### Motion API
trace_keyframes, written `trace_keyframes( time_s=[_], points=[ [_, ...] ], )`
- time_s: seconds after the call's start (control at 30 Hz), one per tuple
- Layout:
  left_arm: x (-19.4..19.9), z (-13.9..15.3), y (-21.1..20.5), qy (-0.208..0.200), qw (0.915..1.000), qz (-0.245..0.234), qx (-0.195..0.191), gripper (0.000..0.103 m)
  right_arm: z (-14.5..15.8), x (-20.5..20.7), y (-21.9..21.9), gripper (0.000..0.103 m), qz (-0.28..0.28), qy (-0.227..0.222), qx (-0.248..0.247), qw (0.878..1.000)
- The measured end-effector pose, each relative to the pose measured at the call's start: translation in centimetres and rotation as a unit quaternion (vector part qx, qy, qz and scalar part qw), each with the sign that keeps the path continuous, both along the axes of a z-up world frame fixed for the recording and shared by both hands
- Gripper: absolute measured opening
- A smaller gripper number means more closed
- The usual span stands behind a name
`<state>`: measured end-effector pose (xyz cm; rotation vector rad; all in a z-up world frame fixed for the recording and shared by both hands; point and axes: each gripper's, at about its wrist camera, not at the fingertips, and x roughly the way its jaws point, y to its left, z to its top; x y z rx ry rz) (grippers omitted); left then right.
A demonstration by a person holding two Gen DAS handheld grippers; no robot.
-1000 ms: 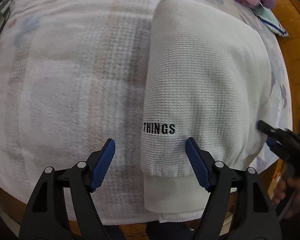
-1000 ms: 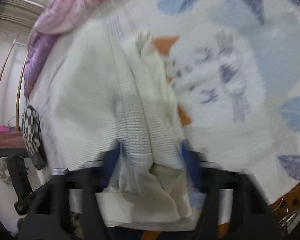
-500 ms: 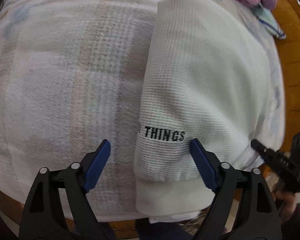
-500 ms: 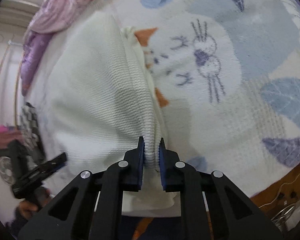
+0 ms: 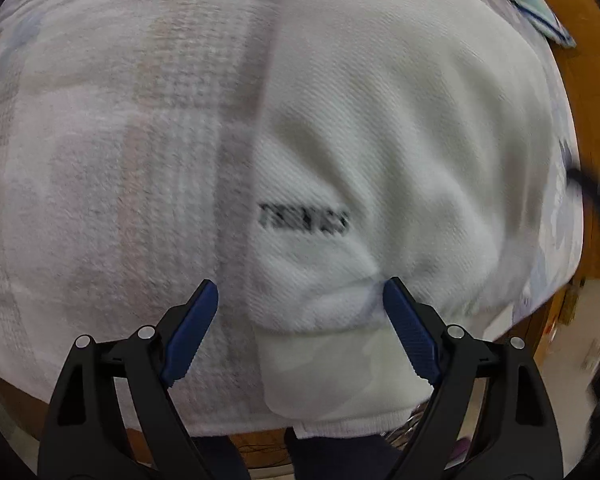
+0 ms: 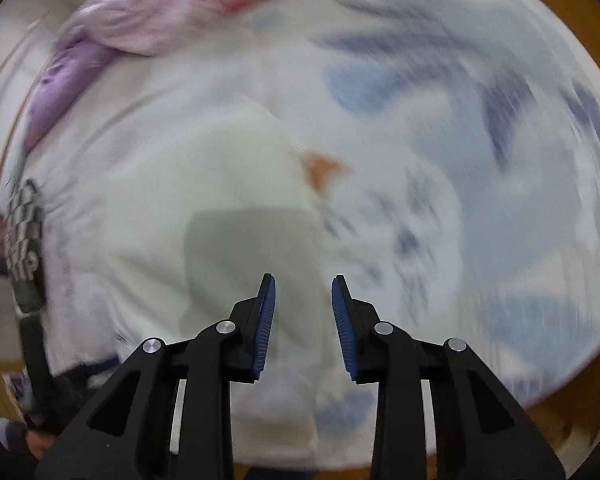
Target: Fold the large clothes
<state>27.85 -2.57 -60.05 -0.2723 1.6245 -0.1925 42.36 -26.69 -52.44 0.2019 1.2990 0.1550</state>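
Observation:
A folded white waffle-knit garment (image 5: 400, 140) with black lettering lies on a pale blanket (image 5: 100, 160). My left gripper (image 5: 300, 292) is open wide and points down over the garment's near left corner. The ribbed hem (image 5: 332, 368) lies between its fingers, and the right fingertip (image 5: 396, 300) meets a crease in the cloth. My right gripper (image 6: 303, 284) hangs above the garment (image 6: 228, 168), its jaws opening with nothing between them. In the left wrist view the right gripper is a dark blur (image 5: 596, 196) at the right edge.
The blanket (image 6: 480, 200) carries blue leaf shapes and an orange patch. Pink and purple bedding (image 6: 140, 32) is heaped at the far side. A checkered cloth (image 6: 24, 224) hangs at the left. The wooden bed edge (image 5: 588, 92) and a folded blue-trimmed cloth (image 5: 540, 12) are at the right.
My right gripper has let go of the garment's folded edge, opened and risen above it. My left gripper has sunk closer over the hem corner, jaws wide.

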Motion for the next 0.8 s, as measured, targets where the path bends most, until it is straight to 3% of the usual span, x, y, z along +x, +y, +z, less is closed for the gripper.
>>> trace_keyframes(
  time_s=[0.03,0.1,0.23,0.4,0.47,0.63,0.7,0.8],
  points=[
    [-0.3,-0.1,-0.6,0.000,0.9999,-0.012,0.004,0.085,0.0,1.1,1.4,0.024,0.023,-0.007,0.003,1.000],
    [-0.5,-0.2,-0.9,0.002,0.9999,-0.011,0.005,0.085,-0.3,3.2,4.2,0.010,0.062,-0.020,0.017,0.998],
    [-0.7,-1.0,-0.8,0.013,0.9999,-0.008,-0.006,0.085,-2.7,6.1,7.9,0.004,0.138,-0.017,-0.010,0.990],
    [-1.1,-1.8,1.3,0.019,0.9993,0.009,-0.032,0.085,-5.4,6.9,6.5,0.000,0.162,0.009,-0.013,0.987],
    [-1.2,-2.3,1.9,0.036,0.9978,0.024,-0.051,0.085,-5.1,6.6,5.7,0.000,0.181,-0.002,-0.048,0.982],
    [-1.1,-3.2,3.6,0.063,0.9939,0.035,-0.083,0.088,-6.4,7.4,2.0,0.000,0.129,0.020,-0.039,0.991],
    [-0.7,-2.3,3.8,0.053,0.9946,0.026,-0.086,0.085,-6.7,7.2,1.7,0.000,0.128,0.020,-0.040,0.991],
    [1.0,1.1,4.6,-0.007,0.9930,0.039,-0.111,0.085,-6.6,7.2,1.3,0.000,0.117,0.016,-0.033,0.992]
  ],
)
